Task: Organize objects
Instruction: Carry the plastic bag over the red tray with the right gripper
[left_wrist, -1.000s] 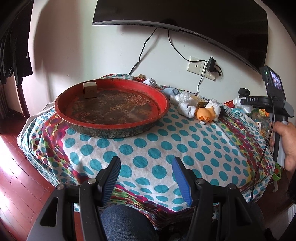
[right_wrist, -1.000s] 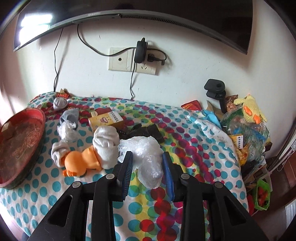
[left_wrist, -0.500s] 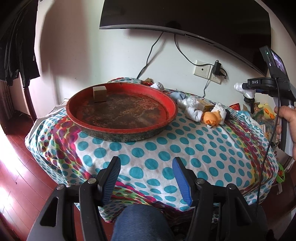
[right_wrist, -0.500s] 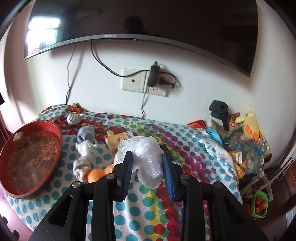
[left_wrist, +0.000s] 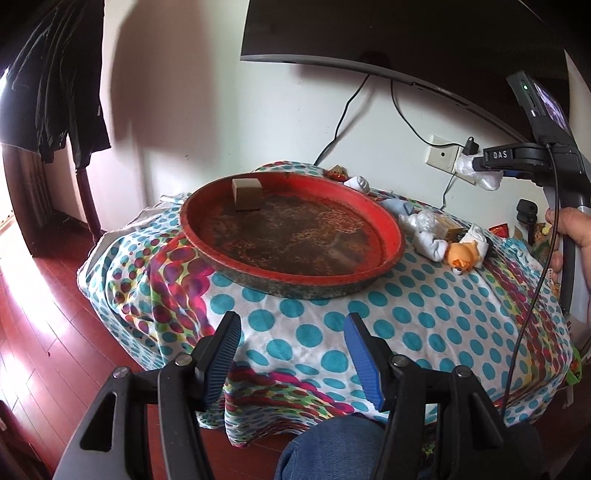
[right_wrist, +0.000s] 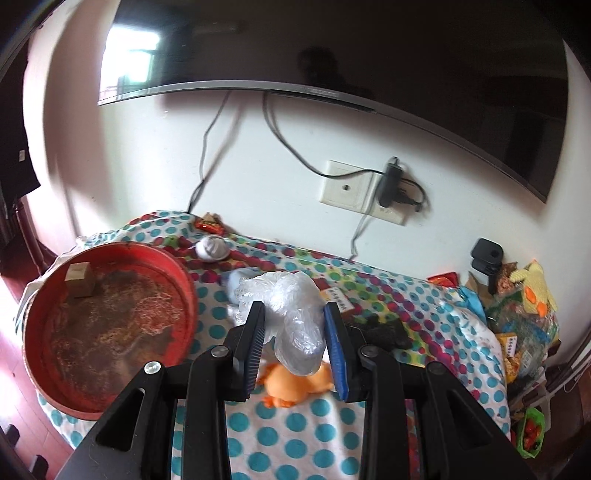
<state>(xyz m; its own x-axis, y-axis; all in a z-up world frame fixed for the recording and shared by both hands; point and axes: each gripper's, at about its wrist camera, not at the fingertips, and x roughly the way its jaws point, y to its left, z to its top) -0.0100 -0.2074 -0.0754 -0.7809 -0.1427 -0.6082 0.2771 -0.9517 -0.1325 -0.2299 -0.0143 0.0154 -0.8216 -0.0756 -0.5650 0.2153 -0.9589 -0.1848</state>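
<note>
In the left wrist view, the left gripper (left_wrist: 291, 350) hangs half open and empty at 6 o'clock, over the near edge of the table (left_wrist: 424, 317) with its dotted cloth; against a second ago the table sits a little further off and more floor shows at 8 o'clock, so this hand has drawn back slightly. The red tray (left_wrist: 295, 240) lies at the centre of the table and holds only a small cardboard box (left_wrist: 246, 194) at its far rim, at about 11 o'clock in the tray; the rest of its stained floor is bare. At 3 o'clock the right gripper (left_wrist: 476, 168) is up in the air with a clear plastic bag (left_wrist: 480, 173) at its tips, a hand (left_wrist: 570, 236) on its handle below. In the right wrist view, the right gripper (right_wrist: 295, 343) is nearly closed, pinching the crumpled plastic bag (right_wrist: 291, 317), which a second ago lay on the cloth among the clutter and now hangs clear of it, above the orange toy (right_wrist: 295, 384). The red tray (right_wrist: 107, 332) has come into fuller view at 9 o'clock, with the cardboard box (right_wrist: 79, 278) at its far rim. I judge that the bag has been picked up and is being carried toward the tray, the likely place for the loose things.
</note>
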